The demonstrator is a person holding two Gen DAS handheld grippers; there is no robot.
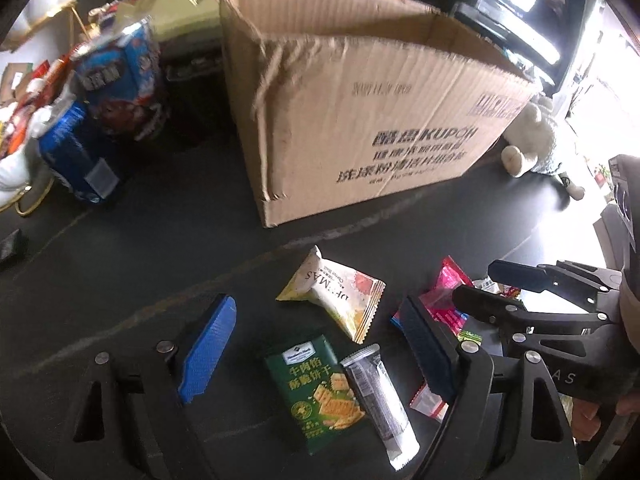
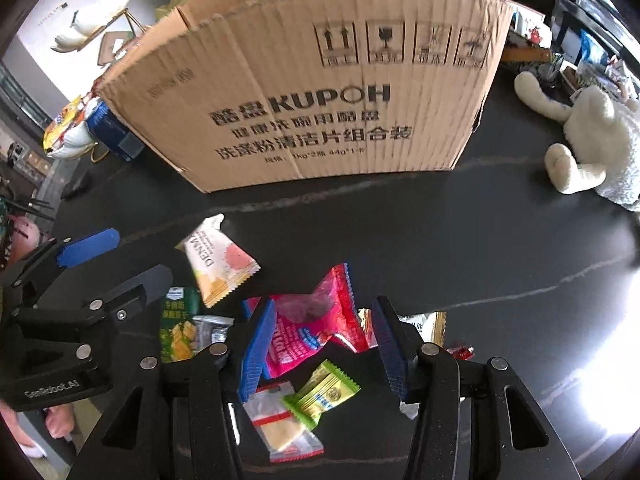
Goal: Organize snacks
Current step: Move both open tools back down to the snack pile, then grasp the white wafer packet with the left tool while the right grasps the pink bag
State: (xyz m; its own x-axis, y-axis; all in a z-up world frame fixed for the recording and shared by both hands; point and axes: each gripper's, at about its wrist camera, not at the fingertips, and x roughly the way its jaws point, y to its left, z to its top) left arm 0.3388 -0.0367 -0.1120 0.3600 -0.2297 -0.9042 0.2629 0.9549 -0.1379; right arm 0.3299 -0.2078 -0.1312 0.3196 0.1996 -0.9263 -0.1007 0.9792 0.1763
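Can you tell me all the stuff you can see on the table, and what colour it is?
box: 1, brown cardboard, open top, behind the snacks
cream packet: 1, cream and pink, nearest the box
green packet: 1, dark green, between the left tongs' fingers
grey bar: 1, grey and white, touching the green packet
pink packet: 1, bright pink, between the right tongs' fingers
lime sweet: 1, lime green, below the pink packet
clear packet: 1, clear with red, beside the lime sweet
plush toy: 1, white, right of the box
blue tin: 1, blue, left of the box
left tongs: 1, black with blue pads, open
right tongs: 1, black with blue pads, open
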